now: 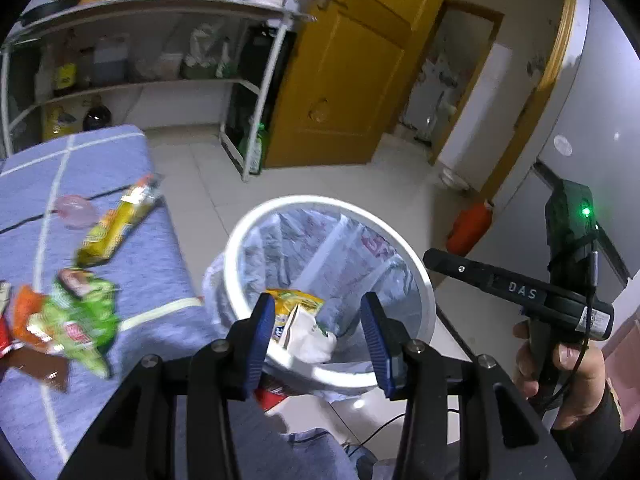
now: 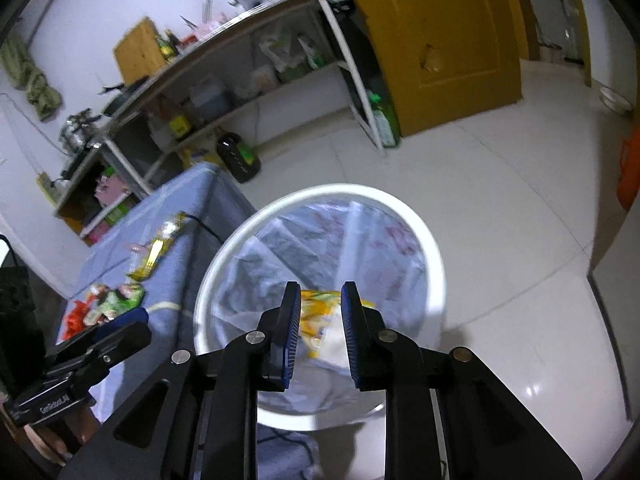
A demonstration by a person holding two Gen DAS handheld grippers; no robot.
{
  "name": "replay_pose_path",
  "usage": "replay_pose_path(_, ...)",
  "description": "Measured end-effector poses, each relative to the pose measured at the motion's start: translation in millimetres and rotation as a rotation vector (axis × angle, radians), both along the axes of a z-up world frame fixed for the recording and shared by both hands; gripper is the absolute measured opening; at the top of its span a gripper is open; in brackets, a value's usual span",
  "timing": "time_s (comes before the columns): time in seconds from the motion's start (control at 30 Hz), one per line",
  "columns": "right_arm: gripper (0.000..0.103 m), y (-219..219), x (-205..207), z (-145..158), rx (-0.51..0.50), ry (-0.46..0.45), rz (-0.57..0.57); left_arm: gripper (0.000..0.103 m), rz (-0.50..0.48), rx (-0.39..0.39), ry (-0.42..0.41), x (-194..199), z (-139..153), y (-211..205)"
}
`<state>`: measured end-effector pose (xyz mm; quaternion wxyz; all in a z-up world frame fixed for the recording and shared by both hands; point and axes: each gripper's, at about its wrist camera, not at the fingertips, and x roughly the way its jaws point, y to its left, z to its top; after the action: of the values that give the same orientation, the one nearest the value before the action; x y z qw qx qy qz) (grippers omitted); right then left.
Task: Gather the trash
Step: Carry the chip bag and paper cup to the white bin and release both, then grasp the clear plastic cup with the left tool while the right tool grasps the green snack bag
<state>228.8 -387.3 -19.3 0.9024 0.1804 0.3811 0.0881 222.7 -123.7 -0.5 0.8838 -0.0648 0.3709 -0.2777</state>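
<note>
From the left wrist camera, the left gripper (image 1: 318, 330) hangs over the round white plastic trash bin (image 1: 426, 280), which is lined with a translucent plastic bag; its blue-padded jaws are spread apart and hold nothing. Inside the bin lie a yellow snack packet (image 1: 296, 300) and a crumpled white paper (image 1: 314, 340). To the left, the table covered in a blue checked cloth (image 1: 140, 264) carries a long yellow wrapper (image 1: 118, 224), a crumpled green wrapper (image 1: 84, 320), an orange wrapper (image 1: 26, 312) and a pink plastic cup (image 1: 76, 210). The right gripper (image 1: 516, 290) is seen side-on at the right edge.

From the right wrist camera, the right gripper (image 2: 320, 334) points down into the same bin (image 2: 434, 256), jaws released and empty, the yellow packet (image 2: 314, 320) showing between them. The left gripper (image 2: 84, 360) sits low left beside the table (image 2: 192, 196).
</note>
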Motion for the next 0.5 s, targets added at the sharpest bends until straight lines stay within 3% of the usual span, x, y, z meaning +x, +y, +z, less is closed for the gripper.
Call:
replay_pose_path(0.13, 0.026, 26, -7, 15, -0.002, -0.064, 0.071, 0.046, 0.053, -0.005, -0.044, -15, 11, 27)
replay_pose_path(0.2, 0.032, 45, -9, 21, -0.014, -0.084, 0.121, 0.046, 0.088, -0.017, -0.060, -24, 16, 45)
replay_pose_path(0.5, 0.033, 141, -13, 31, -0.096, -0.100, 0.352, 0.046, 0.281, 0.031, -0.125, -50, 27, 134)
